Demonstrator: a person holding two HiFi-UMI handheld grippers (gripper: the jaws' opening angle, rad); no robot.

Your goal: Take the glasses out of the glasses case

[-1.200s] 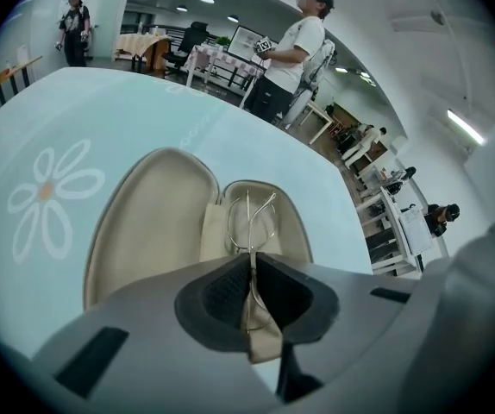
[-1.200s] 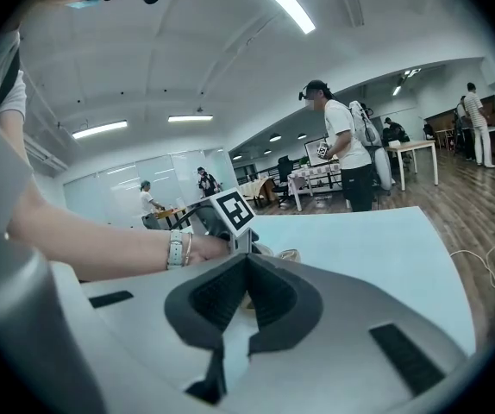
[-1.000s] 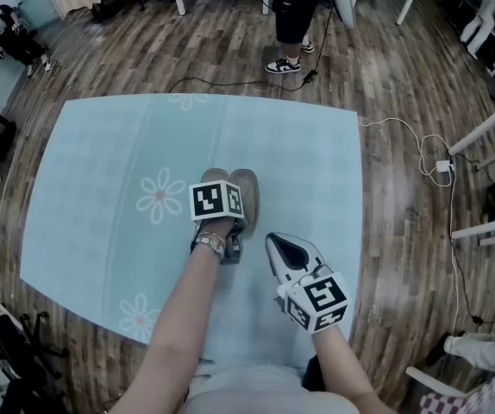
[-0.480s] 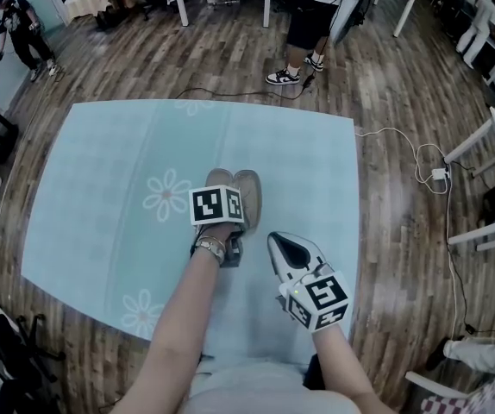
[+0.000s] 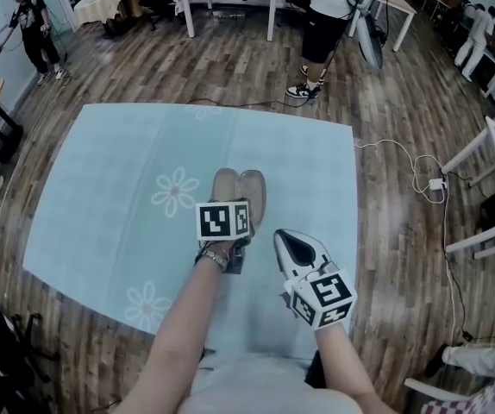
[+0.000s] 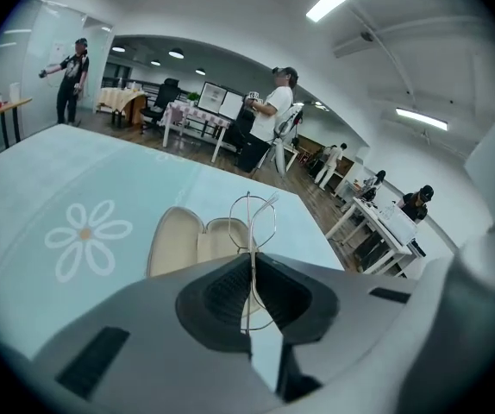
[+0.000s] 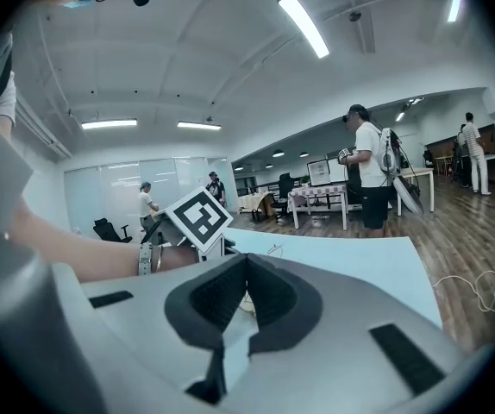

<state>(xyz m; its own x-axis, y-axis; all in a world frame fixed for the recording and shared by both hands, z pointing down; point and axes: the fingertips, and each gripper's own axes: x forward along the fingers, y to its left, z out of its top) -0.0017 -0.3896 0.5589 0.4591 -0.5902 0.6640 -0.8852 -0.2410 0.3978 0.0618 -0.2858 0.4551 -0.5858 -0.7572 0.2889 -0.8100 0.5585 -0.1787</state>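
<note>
Nearest the person, at the right, the right gripper (image 5: 285, 240) hangs over the near part of the table (image 5: 101, 188), its jaws closed together with nothing between them, as the right gripper view shows. Just left of it and a little farther out, the left gripper (image 6: 252, 264) is clamped on the glasses (image 6: 252, 222), a thin wire-rimmed pair pinched edge-on between the dark pads, with the rims standing out beyond the fingertips. Just beyond the glasses, the glasses case (image 5: 239, 192) lies open on the pale blue tablecloth, both beige halves spread flat and side by side near the middle of the table. White flower prints (image 5: 175, 191) mark the cloth to the left of the case. Past the far edge of the table, a cable (image 5: 403, 155) trails across the wooden floor at the right, and a person in dark shorts (image 5: 325, 24) stands farther off.
</note>
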